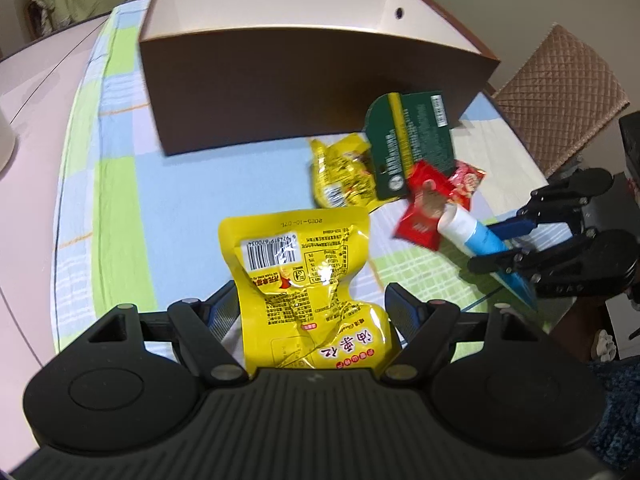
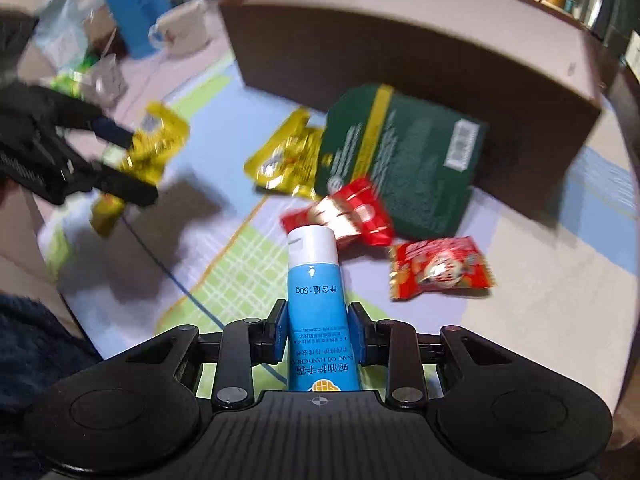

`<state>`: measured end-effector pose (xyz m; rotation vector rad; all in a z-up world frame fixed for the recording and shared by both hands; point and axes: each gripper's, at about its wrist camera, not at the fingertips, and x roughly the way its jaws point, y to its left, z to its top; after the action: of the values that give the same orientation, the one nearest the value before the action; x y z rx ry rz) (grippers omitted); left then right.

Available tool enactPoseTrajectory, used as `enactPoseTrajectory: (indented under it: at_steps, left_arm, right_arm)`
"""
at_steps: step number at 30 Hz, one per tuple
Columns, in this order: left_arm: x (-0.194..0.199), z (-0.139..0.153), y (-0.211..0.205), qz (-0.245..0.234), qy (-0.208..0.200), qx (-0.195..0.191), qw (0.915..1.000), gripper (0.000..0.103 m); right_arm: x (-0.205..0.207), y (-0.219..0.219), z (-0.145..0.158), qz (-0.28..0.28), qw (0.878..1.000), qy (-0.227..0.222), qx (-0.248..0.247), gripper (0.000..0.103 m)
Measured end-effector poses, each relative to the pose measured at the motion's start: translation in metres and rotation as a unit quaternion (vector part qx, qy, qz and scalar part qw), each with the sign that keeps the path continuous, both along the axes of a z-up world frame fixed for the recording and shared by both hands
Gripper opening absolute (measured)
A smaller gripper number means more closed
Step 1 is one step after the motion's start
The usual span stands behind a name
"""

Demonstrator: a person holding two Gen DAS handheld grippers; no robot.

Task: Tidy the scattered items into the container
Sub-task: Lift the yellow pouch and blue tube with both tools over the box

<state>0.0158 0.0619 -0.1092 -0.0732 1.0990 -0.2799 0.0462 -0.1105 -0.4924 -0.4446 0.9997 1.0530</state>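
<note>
Container point(image 1: 304, 92): open-topped box standing on the worktop point(image 1: 192, 184), straight ahead of both tools. Left tool point(image 1: 316, 304) straddles a yellow packet point(image 1: 304, 272), closure unconfirmed. Right tool point(image 2: 318, 330) is clamped on the blue tube point(image 2: 316, 300), long axis pointing forward at the container.

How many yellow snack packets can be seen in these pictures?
2. One glossy yellow foil packet is held in the left gripper. The second crinkled yellow packet lies on the checked cloth, partly under the dark green card package. More may be hidden.
</note>
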Motion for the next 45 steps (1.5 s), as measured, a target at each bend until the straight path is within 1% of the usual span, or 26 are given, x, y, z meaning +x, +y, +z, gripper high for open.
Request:
enactPoseTrajectory:
  at_steps: [2,5,8,10,12,16,17,19,20,23,27,31,32,33,36,37,39,40,41,42,43,44,45]
  left_arm:
    - [0.004,0.004,-0.005,-0.01,-0.003,0.002,0.9999,0.074]
    - [0.011,0.012,-0.012,-0.023,-0.01,0.009,0.9996,0.074]
    - [0.017,0.019,-0.018,-0.035,-0.015,0.016,0.9991,0.074]
    - [0.021,0.024,-0.021,-0.043,-0.018,0.021,0.9987,0.074]
    - [0.025,0.029,-0.023,-0.051,-0.023,0.027,0.9981,0.074]
    - [0.033,0.04,-0.023,-0.062,-0.037,0.038,0.9966,0.074]
    - [0.035,0.043,-0.023,-0.064,-0.041,0.041,0.9963,0.074]
    - [0.04,0.048,-0.022,-0.067,-0.05,0.046,0.9954,0.074]
    - [0.042,0.051,-0.021,-0.069,-0.054,0.048,0.995,0.074]
    - [0.05,0.061,-0.019,-0.075,-0.067,0.055,0.9934,0.074]
    - [0.064,0.076,-0.013,-0.084,-0.087,0.066,0.9904,0.074]
    - [0.086,0.093,-0.007,-0.094,-0.11,0.086,0.9858,0.074]
    - [0.092,0.097,-0.006,-0.096,-0.116,0.09,0.9844,0.074]
    - [0.098,0.101,-0.005,-0.099,-0.122,0.094,0.9831,0.074]
    - [0.119,0.111,-0.002,-0.107,-0.137,0.106,0.9792,0.075]
    - [0.126,0.113,-0.001,-0.11,-0.142,0.111,0.9775,0.075]
    - [0.141,0.118,0.0,-0.116,-0.149,0.117,0.9751,0.075]
    - [0.148,0.119,0.001,-0.119,-0.151,0.118,0.9742,0.075]
    - [0.154,0.12,0.001,-0.122,-0.152,0.12,0.9733,0.075]
    - [0.16,0.121,0.001,-0.127,-0.154,0.122,0.9723,0.075]
    - [0.166,0.121,0.001,-0.13,-0.154,0.124,0.9715,0.075]
    - [0.171,0.119,0.001,-0.133,-0.153,0.127,0.971,0.075]
    - [0.177,0.119,0.001,-0.137,-0.152,0.13,0.9702,0.075]
  right_arm:
    - [0.006,0.0,-0.007,-0.013,1.0,0.005,0.012,0.03]
    - [0.015,0.007,-0.024,-0.03,0.999,0.015,0.015,0.031]
    - [0.024,0.015,-0.04,-0.047,0.999,0.015,0.019,0.031]
    - [0.033,0.014,-0.046,-0.053,0.998,0.013,0.023,0.031]
    - [0.037,0.025,-0.051,-0.057,0.998,0.011,0.03,0.031]
    - [0.052,0.039,-0.057,-0.071,0.997,0.001,0.039,0.031]
    - [0.066,0.036,-0.058,-0.074,0.996,-0.002,0.04,0.031]
    - [0.075,0.041,-0.063,-0.08,0.996,-0.009,0.044,0.031]
    - [0.089,0.042,-0.061,-0.082,0.996,-0.01,0.045,0.031]
    - [0.103,0.05,-0.065,-0.089,0.994,-0.017,0.054,0.031]
    - [0.126,0.053,-0.06,-0.097,0.993,-0.024,0.065,0.031]
    - [0.142,0.071,-0.047,-0.095,0.992,-0.032,0.082,0.031]
    - [0.147,0.075,-0.04,-0.095,0.991,-0.035,0.086,0.031]
    - [0.157,0.075,-0.027,-0.093,0.991,-0.037,0.089,0.031]
    - [0.167,0.087,-0.014,-0.084,0.991,-0.046,0.096,0.031]
    - [0.168,0.097,-0.005,-0.081,0.991,-0.049,0.097,0.031]
    - [0.169,0.103,-0.003,-0.075,0.991,-0.056,0.098,0.031]
    - [0.176,0.099,0.012,-0.072,0.991,-0.058,0.099,0.031]
    - [0.182,0.101,0.016,-0.069,0.991,-0.059,0.1,0.031]
    - [0.186,0.103,0.027,-0.066,0.991,-0.061,0.099,0.031]
    - [0.19,0.108,0.027,-0.063,0.991,-0.063,0.098,0.031]
    - [0.19,0.112,0.037,-0.061,0.991,-0.065,0.097,0.031]
    - [0.187,0.117,0.056,-0.06,0.992,-0.066,0.095,0.031]
